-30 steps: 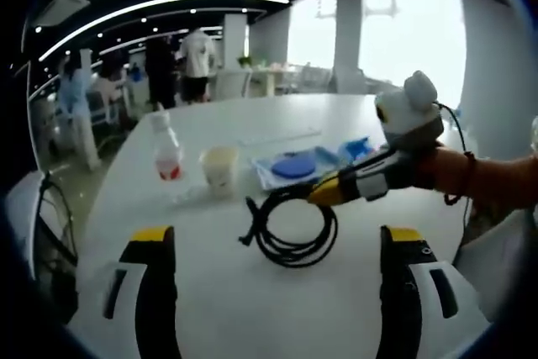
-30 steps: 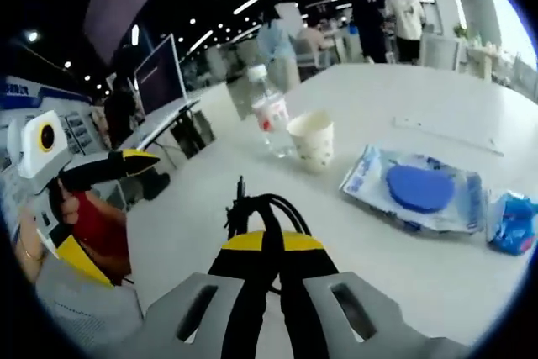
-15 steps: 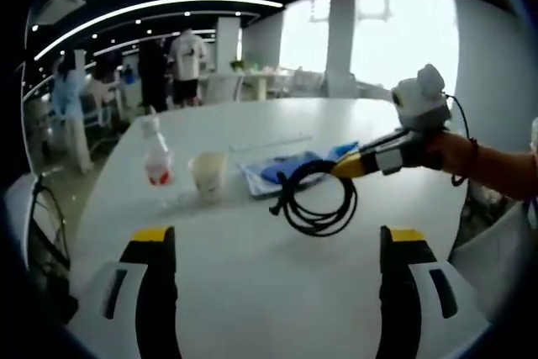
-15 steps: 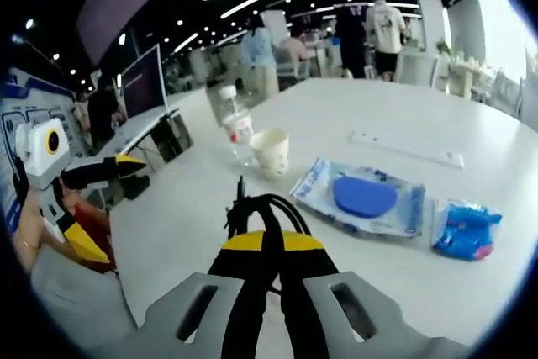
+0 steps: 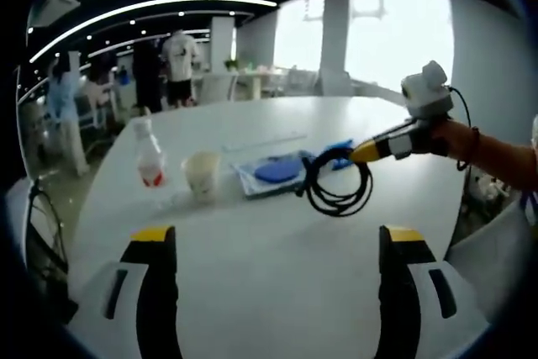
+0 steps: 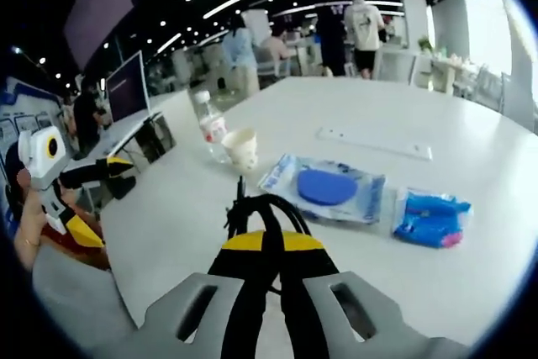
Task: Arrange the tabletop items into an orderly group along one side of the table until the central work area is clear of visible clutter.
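- Left gripper view: the left gripper [image 5: 273, 279] has its jaws wide apart and holds nothing — it waits low over the white table [image 5: 277, 250].
- The right gripper [image 5: 363, 152] comes in from the right, and the black cable [image 5: 337, 184] hangs from its tip in a loose coil, up off the table.
- A row is already there at the far side: the water bottle [image 5: 149, 155], the paper cup [image 5: 201, 176], the wipes pack [image 5: 273, 172].
- The middle looks bare, so I think most of the tidying is done; the cable has yet to be set down.
- Right gripper view: the right gripper [image 6: 262, 251] is closed tight on the black cable [image 6: 252, 208], which loops up just past the jaws.
- The blue packet [image 6: 429, 216] lies beside the wipes pack [image 6: 326, 189] — the cup [image 6: 240, 149] and bottle [image 6: 210, 127] stand farther left.
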